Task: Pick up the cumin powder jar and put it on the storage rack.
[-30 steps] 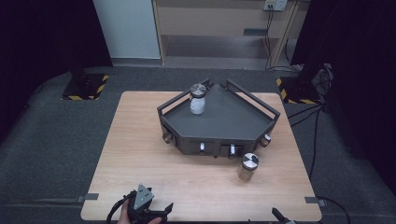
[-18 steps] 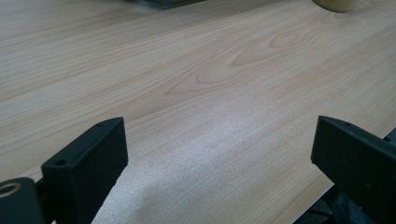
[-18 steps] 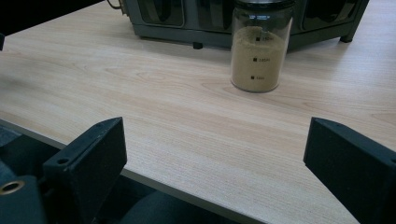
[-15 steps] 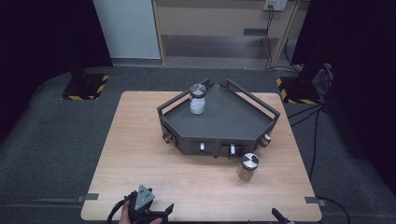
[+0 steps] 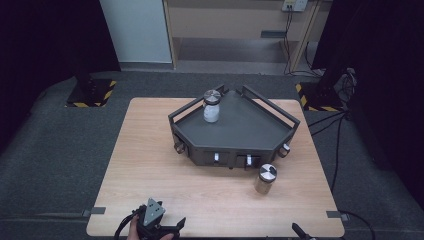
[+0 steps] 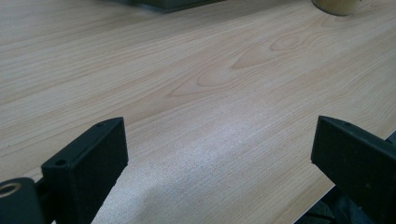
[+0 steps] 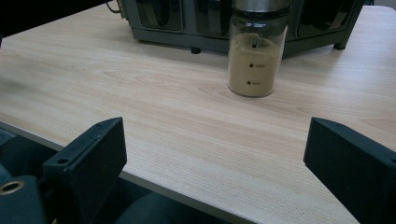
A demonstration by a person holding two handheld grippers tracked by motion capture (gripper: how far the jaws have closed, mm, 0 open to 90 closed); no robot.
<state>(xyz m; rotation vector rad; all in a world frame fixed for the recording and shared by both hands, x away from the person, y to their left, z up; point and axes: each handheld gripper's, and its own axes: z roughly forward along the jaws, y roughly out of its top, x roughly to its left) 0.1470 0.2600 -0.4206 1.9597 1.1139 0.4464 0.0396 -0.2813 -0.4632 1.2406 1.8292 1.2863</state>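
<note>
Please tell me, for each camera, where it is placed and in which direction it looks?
High view: above the near edge, looking forward and down on the table, corner tray and both jars; left gripper at bottom.
Left gripper view: low over bare tabletop, between open jaws.
Right gripper view: low at the near edge, facing the brown-powder jar between open jaws.
Shared: that jar.
</note>
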